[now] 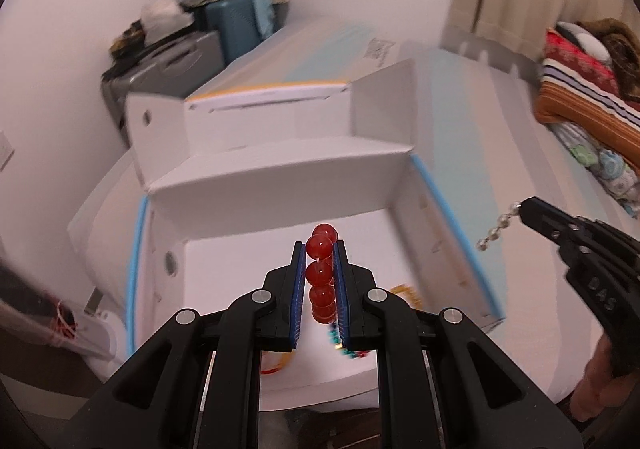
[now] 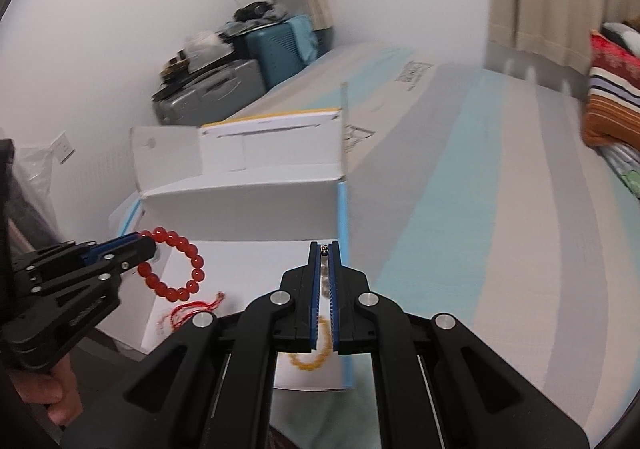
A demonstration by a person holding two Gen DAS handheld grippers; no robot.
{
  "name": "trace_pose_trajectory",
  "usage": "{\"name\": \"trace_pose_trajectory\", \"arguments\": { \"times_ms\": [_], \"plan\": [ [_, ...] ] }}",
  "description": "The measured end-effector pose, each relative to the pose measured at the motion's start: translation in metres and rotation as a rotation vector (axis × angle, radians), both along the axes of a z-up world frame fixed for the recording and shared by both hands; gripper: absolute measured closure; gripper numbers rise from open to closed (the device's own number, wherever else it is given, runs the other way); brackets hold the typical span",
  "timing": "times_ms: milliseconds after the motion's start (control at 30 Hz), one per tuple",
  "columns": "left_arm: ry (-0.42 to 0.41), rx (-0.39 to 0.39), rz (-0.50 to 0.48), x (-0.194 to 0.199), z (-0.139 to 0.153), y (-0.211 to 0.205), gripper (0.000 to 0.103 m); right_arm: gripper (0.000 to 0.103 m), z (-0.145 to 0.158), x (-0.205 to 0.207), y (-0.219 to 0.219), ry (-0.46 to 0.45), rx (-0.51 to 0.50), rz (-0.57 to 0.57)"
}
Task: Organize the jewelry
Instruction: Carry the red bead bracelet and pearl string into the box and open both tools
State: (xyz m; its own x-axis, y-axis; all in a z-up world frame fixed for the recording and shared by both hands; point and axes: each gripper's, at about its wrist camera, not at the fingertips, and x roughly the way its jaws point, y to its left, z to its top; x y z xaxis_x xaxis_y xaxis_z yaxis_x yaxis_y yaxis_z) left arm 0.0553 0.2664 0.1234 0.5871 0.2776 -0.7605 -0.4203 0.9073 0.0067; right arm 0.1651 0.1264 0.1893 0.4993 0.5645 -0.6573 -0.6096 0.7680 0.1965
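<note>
The red glossy round-bead bracelet sits pinched between the blue pads of the left gripper, jaws nearly closed on it, its loop hanging beside the tips over the open white cardboard box. The right gripper has its jaws almost shut on a silver ball-bead chain that dangles from the tips, held off the box's right edge. Under the grippers on the box floor lie an amber bead bracelet and a red string cord; both grippers reach forward, roughly level.
</note>
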Motion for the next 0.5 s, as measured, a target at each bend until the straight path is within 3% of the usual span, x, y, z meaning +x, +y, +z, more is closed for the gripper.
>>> {"name": "trace_pose_trajectory", "arguments": {
  "times_ms": [233,500],
  "plan": [
    [0.056,-0.051,0.066,-0.018,-0.037,0.038,0.09,0.1,-0.025,-0.011,0.039,0.049,-0.045,0.076],
    [0.113,-0.069,0.111,-0.025,-0.069,0.062,0.09,0.1,-0.074,-0.012,0.072,0.137,-0.14,0.103]
  ]
}}
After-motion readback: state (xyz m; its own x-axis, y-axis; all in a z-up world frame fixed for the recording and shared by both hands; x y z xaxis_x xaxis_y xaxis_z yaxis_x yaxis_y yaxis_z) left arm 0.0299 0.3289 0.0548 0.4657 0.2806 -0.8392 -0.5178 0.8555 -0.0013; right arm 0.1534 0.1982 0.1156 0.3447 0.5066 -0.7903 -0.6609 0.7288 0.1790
